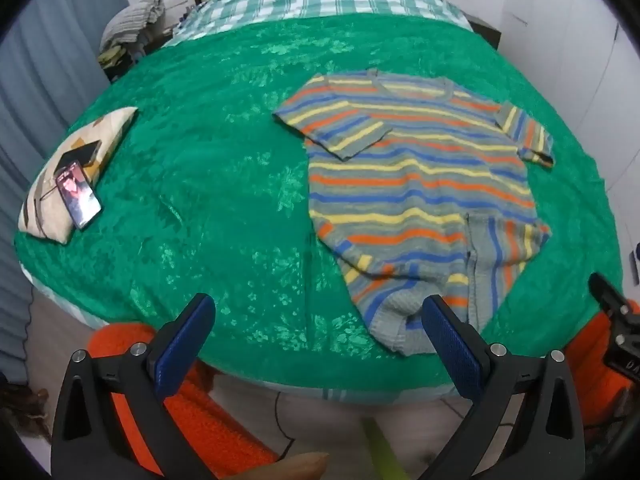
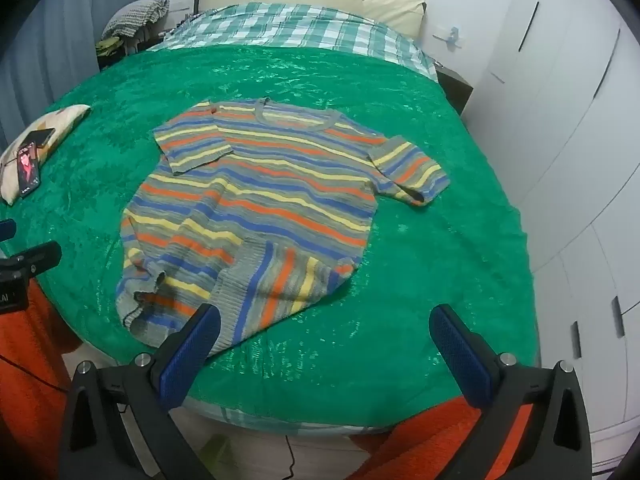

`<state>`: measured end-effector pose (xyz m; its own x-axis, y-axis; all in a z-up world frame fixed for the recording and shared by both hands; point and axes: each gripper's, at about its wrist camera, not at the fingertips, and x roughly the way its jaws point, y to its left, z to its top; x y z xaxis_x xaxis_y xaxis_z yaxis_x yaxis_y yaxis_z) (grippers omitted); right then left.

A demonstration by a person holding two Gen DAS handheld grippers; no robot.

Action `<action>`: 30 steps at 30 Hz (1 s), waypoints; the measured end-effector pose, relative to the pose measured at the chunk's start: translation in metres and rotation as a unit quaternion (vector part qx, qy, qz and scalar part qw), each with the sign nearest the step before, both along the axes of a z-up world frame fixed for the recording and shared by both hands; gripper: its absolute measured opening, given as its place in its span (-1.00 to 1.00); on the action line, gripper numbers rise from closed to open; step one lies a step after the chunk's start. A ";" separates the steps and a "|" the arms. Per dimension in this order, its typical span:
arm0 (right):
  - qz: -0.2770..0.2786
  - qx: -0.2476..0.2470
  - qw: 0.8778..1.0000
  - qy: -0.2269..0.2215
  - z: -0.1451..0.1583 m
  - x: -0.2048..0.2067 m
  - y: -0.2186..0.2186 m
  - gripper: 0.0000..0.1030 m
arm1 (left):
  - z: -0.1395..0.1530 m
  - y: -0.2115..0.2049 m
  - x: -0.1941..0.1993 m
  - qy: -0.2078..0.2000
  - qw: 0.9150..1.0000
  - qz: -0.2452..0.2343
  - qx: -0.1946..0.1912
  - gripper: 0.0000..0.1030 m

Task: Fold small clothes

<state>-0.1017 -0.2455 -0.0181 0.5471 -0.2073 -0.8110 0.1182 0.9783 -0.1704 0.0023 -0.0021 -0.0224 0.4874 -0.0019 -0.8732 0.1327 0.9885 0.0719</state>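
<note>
A small striped knit sweater (image 1: 416,184) in grey, blue, orange and yellow lies on the green bedspread (image 1: 200,184), neckline at the far end. Its left sleeve is folded in over the chest. The bottom right corner of the hem is turned up over the body. It also shows in the right wrist view (image 2: 260,200). My left gripper (image 1: 320,312) is open and empty, at the near bed edge just short of the hem. My right gripper (image 2: 326,320) is open and empty, near the hem's right corner. The right gripper also shows at the left wrist view's right edge (image 1: 616,320).
A patterned pillow (image 1: 44,200) with a phone (image 1: 78,194) on it lies at the bedspread's left edge. A checked sheet (image 2: 288,28) and cream headboard are at the far end. White wardrobe doors (image 2: 560,128) stand to the right. An orange rug (image 1: 192,412) covers the floor below.
</note>
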 end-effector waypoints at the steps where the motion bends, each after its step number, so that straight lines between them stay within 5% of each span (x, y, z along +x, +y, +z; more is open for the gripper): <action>1: 0.002 0.001 1.000 0.000 0.000 0.000 0.000 1.00 | -0.003 0.000 0.000 0.007 1.000 0.000 -0.003 1.00; 30: -0.025 -0.006 1.000 0.017 -0.007 -0.003 -0.007 1.00 | -0.011 0.013 0.004 0.014 1.000 0.010 0.007 0.99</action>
<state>-0.1045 -0.2527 -0.0249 0.5086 -0.2430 -0.8260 0.1612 0.9693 -0.1859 0.0061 0.0109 -0.0335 0.4627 0.0199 -0.8863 0.1145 0.9900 0.0820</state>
